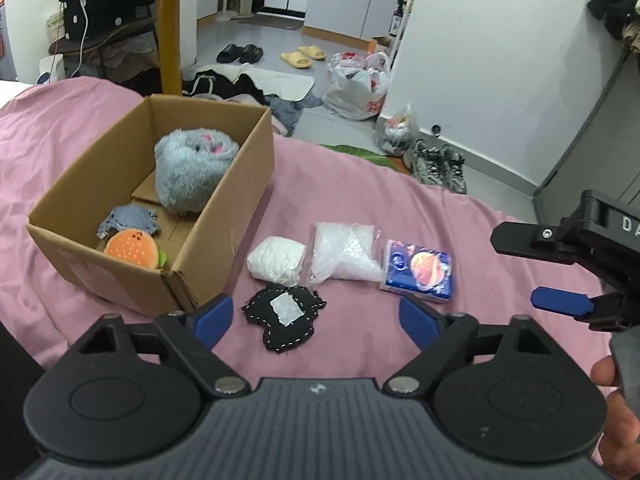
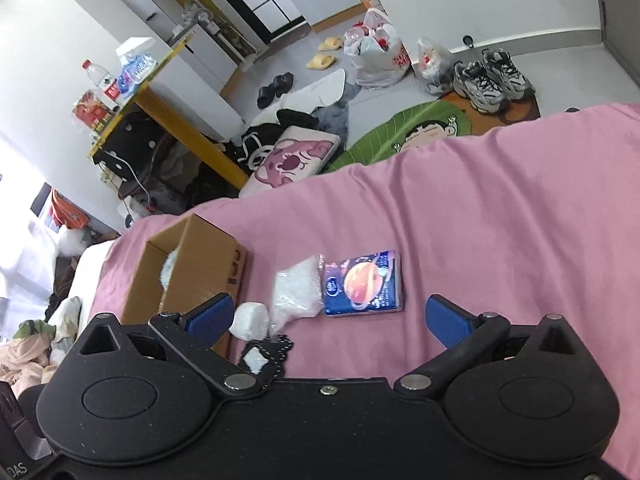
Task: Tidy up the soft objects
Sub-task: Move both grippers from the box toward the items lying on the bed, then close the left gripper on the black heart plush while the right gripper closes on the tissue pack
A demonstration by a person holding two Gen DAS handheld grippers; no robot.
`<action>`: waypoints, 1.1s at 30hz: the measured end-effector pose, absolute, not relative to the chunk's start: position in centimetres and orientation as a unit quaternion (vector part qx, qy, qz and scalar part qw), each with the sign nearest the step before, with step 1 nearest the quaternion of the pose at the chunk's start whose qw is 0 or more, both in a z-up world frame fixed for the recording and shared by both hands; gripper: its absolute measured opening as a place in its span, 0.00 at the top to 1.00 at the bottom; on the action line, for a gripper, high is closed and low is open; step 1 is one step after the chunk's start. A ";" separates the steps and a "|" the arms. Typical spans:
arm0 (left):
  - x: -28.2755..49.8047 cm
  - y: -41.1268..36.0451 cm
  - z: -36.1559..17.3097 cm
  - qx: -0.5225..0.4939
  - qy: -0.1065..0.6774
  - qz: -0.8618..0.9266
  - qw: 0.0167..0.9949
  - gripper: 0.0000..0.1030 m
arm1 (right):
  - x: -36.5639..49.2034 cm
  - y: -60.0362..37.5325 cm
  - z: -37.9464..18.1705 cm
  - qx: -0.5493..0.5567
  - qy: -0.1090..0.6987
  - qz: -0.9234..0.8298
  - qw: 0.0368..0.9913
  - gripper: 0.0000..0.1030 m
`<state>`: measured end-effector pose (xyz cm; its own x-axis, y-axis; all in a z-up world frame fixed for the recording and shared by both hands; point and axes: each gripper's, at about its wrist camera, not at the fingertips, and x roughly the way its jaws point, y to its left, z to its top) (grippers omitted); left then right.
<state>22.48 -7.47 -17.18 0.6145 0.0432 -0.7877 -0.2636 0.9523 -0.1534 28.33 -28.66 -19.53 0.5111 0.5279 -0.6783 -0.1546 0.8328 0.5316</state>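
Left wrist view shows the job partly done, I'd judge: the open cardboard box [image 1: 224, 216] on the pink bedsheet [image 1: 480, 248] already holds three soft things, a shaggy grey plush [image 1: 192, 172] at the back, a small frayed blue-grey piece [image 1: 128, 220] and a flat felt burger toy [image 1: 134, 249] in the near corner. Four items lie on the sheet just right of the box: a lumpy white wad [image 1: 276, 264], a black fabric patch [image 1: 286, 318] with white stitching and a pale label nearest the camera, a crinkly clear bag [image 1: 346, 252] of white filling, and a glossy blue tissue pack [image 1: 420, 272], squarish and firmer-looking. The left gripper [image 1: 316, 316] is spread wide and empty above the patch; the right gripper [image 2: 330, 316], likewise wide apart and holding nothing, hovers near the tissue pack.
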 end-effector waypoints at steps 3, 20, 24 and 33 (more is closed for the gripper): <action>23.1 -7.5 -18.4 -0.133 0.437 0.095 0.884 0.21 | 29.1 -28.4 -20.4 0.204 0.461 0.200 0.840 0.00; 26.2 -7.4 -24.8 -0.158 0.483 0.166 0.845 0.31 | 31.8 -26.4 -23.6 0.163 0.488 0.210 0.832 0.08; 26.6 -7.6 -25.5 -0.151 0.482 0.174 0.845 0.31 | 32.7 -25.3 -24.2 0.143 0.495 0.212 0.830 0.08; 26.9 -7.3 -25.6 -0.159 0.470 0.188 0.848 0.55 | 33.6 -23.5 -25.3 0.102 0.509 0.200 0.831 0.08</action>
